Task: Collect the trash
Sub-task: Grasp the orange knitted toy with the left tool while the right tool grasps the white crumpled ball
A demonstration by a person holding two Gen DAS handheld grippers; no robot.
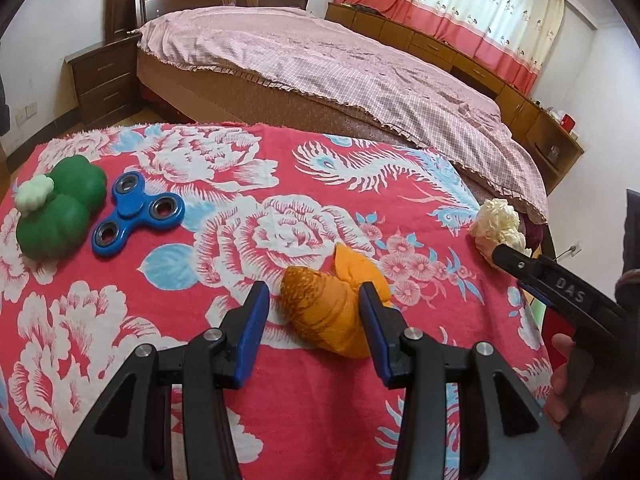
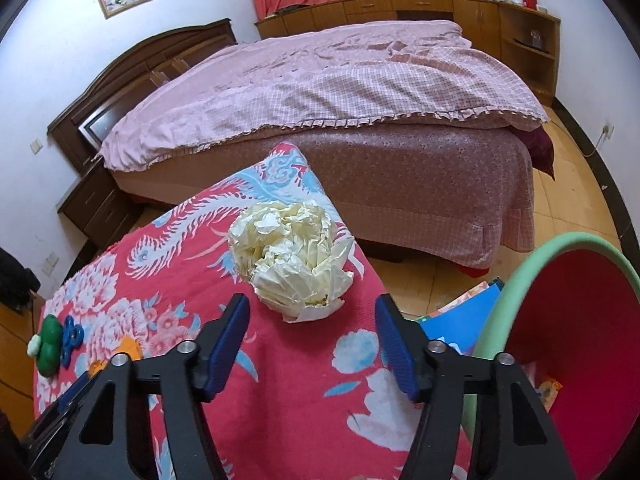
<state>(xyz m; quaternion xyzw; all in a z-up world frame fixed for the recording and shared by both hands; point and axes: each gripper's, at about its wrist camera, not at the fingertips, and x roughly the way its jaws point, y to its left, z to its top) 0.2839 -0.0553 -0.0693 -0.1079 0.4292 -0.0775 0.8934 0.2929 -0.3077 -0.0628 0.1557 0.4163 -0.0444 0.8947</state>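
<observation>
Both grippers I hold point down at the table. Between the blue pads of my left gripper (image 1: 314, 302) lies the orange crumpled wrapper (image 1: 334, 308); the pads stand on each side of it, the right one very near or perhaps touching, the left one with a clear gap, so I judge the jaws released, not yet clenched on it. I placed them like this so that one squeeze would take the wrapper.

My right gripper (image 2: 314, 322) is also released. Its jaws stand wide, and the cream paper ball (image 2: 290, 256) lies just ahead of the tips, not between them, close to the far corner of the table. I think I must push a little forward before closing.

To the right of this gripper and lower stands the bin (image 2: 516, 300), with a green rim and red inside, something small already in it. It is near, so the trash has a short way to go.

Far to the left of my left gripper rest a green toy (image 1: 60, 208) and a blue spinner (image 1: 138, 212), touching; these I judge not trash.

Everything lies on a red flowered cloth (image 1: 120, 340). Behind the table stand a bed (image 1: 340, 64) with a pink cover, a dark nightstand (image 1: 102, 76) and curtains (image 1: 460, 12).
</observation>
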